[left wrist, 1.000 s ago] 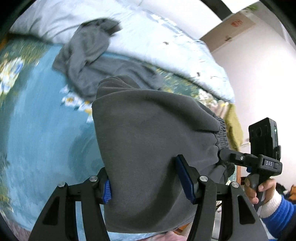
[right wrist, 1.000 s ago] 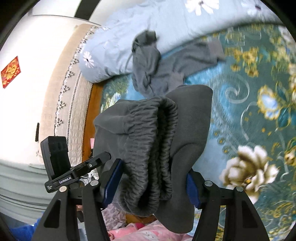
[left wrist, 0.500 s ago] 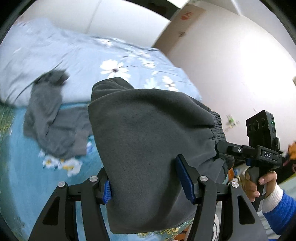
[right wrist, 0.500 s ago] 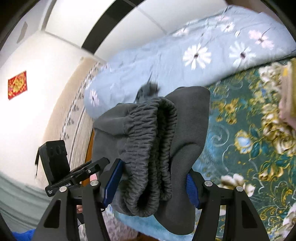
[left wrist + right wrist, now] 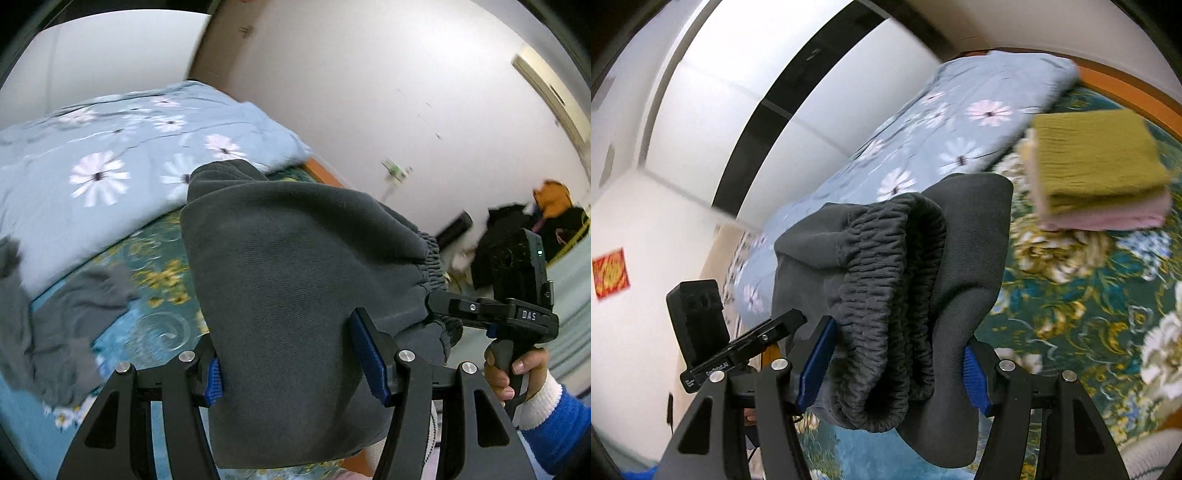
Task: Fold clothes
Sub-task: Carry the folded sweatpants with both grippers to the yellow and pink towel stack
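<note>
Bedspread point(image 5: 1071, 295), teal with gold flowers, fills the lower background, with a daisy-print blue duvet point(image 5: 110, 166) bunched along its far side and a folded stack of olive and pink cloths point(image 5: 1097, 173) parked there, likely as the finished pile. Folded grey sweatpants point(image 5: 295, 277) hang in the air above the bed, probably for carrying to that stack. The left gripper point(image 5: 295, 365) clamps the plain fabric side; the right gripper point(image 5: 894, 365) clamps the elastic waistband point(image 5: 886, 295).
</note>
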Demonstrator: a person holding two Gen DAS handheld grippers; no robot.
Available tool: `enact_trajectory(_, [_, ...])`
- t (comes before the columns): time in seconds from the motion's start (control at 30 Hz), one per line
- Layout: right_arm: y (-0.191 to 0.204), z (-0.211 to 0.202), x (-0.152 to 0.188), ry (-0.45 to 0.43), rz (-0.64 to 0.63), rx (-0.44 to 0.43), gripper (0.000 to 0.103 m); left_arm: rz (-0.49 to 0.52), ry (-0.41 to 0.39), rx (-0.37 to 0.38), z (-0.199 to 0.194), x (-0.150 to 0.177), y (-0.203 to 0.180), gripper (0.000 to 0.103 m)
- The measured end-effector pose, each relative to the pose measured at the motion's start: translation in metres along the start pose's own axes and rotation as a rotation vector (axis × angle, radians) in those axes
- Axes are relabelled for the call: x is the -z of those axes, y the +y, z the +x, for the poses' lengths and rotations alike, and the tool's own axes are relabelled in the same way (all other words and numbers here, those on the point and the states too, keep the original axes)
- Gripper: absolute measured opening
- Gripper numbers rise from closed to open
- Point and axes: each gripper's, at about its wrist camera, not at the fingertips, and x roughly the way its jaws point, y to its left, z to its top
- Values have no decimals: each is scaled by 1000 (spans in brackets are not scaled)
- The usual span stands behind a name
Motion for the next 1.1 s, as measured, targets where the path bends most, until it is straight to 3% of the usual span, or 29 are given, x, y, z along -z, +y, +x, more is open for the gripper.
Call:
enact_trajectory(0.23, [-79, -27, -45, -33, 83, 17, 66, 46, 83, 3, 83, -47, -40, 62])
enact_trajectory(0.57, [-200, -26, -152, -16, 139, -4, 66, -5, 149, -11, 209, -132, -67, 62])
enact_trajectory(0.93, [-277, 7, -249, -28, 141, -7, 66, -38, 199, -9, 313, -205, -58, 62])
enact_trajectory(1.1, [-301, 17, -276, -33, 150, 13, 66, -46, 208, 7, 353, -224, -50, 62])
